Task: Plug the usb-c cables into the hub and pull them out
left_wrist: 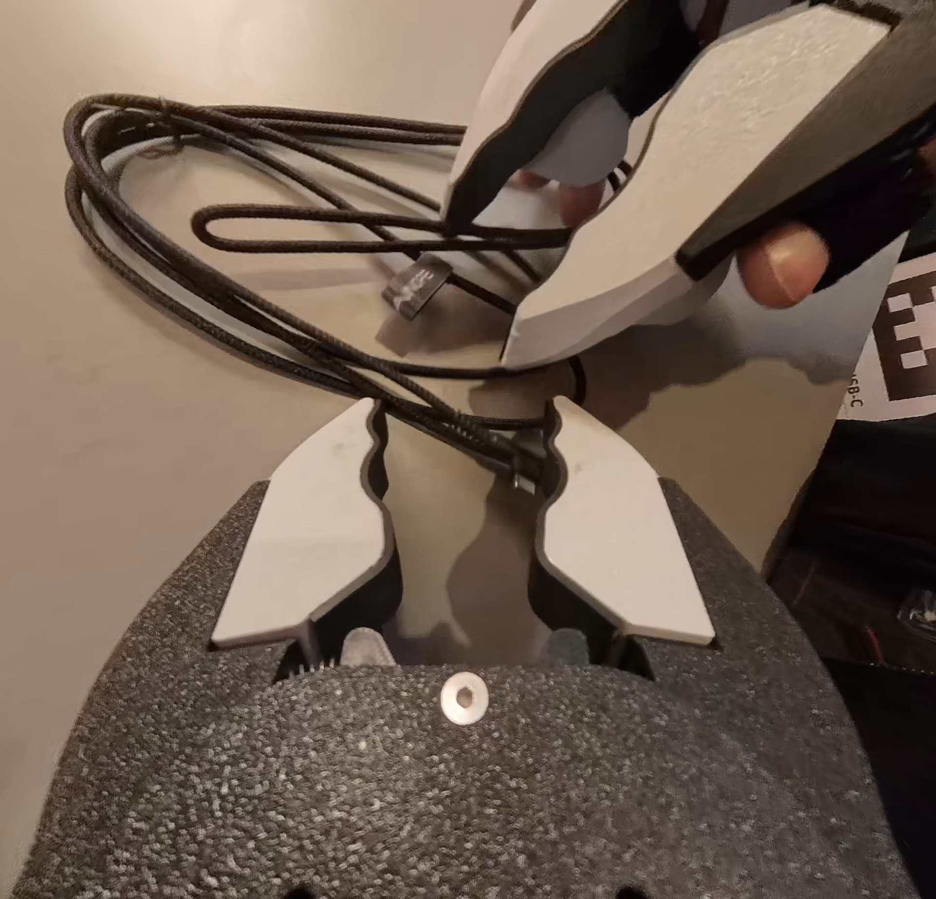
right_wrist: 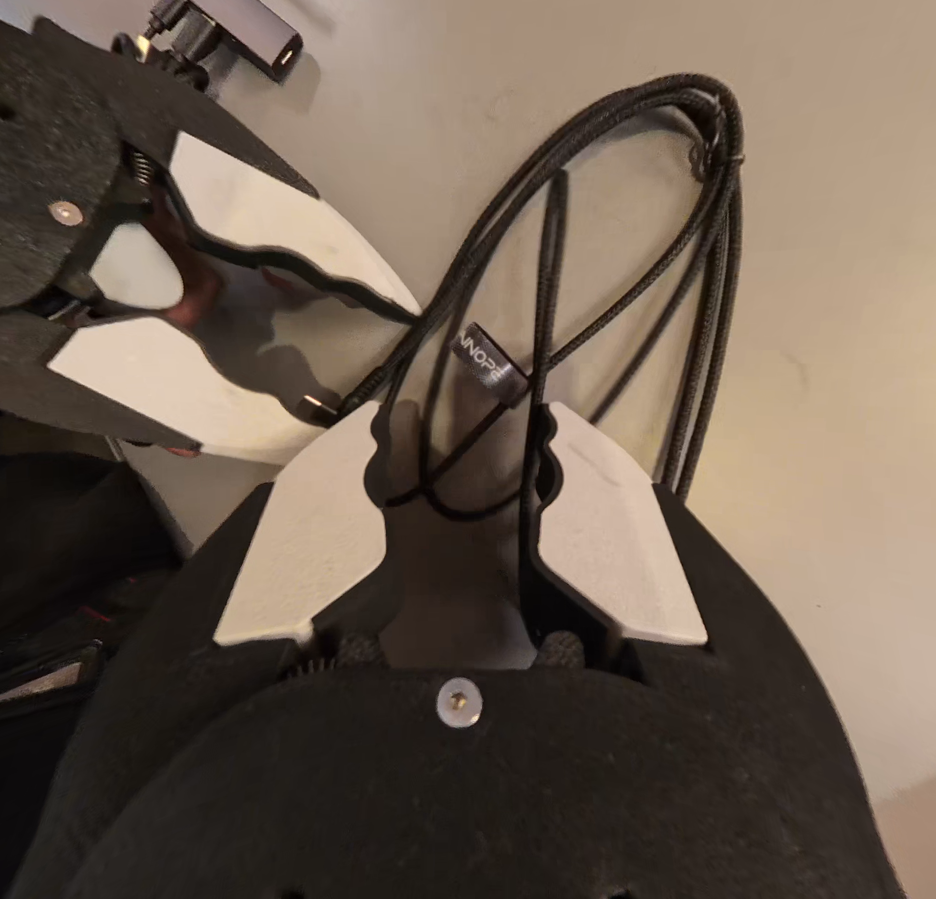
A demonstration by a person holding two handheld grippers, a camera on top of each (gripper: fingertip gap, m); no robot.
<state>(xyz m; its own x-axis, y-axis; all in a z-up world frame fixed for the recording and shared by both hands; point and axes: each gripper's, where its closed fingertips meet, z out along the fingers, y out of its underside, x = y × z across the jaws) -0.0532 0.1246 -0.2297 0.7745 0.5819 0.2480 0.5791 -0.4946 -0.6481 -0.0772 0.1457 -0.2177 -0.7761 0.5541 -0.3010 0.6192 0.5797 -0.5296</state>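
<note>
A bundle of black braided USB-C cable (left_wrist: 202,247) lies coiled on the beige table, with a grey strap tag (left_wrist: 418,285) on it. My left gripper (left_wrist: 461,419) is open, and a USB-C plug (left_wrist: 521,475) lies just inside its right finger, not clamped. My right gripper (right_wrist: 463,414) is open over cable strands (right_wrist: 547,277) and the tag (right_wrist: 489,363). It also shows in the left wrist view (left_wrist: 481,287), open, above the cable. The left gripper (right_wrist: 372,366) shows with the plug (right_wrist: 316,404) at its lower finger. The grey hub (right_wrist: 243,19) lies far back left with plugs in its side.
A white card with a black-and-white square marker (left_wrist: 906,338) sits at the right on a dark object (left_wrist: 861,545). A person's fingertips (left_wrist: 780,267) hold the right gripper. The beige table (left_wrist: 152,469) stretches left of the cables. Left and right tips are no more than a few centimetres apart.
</note>
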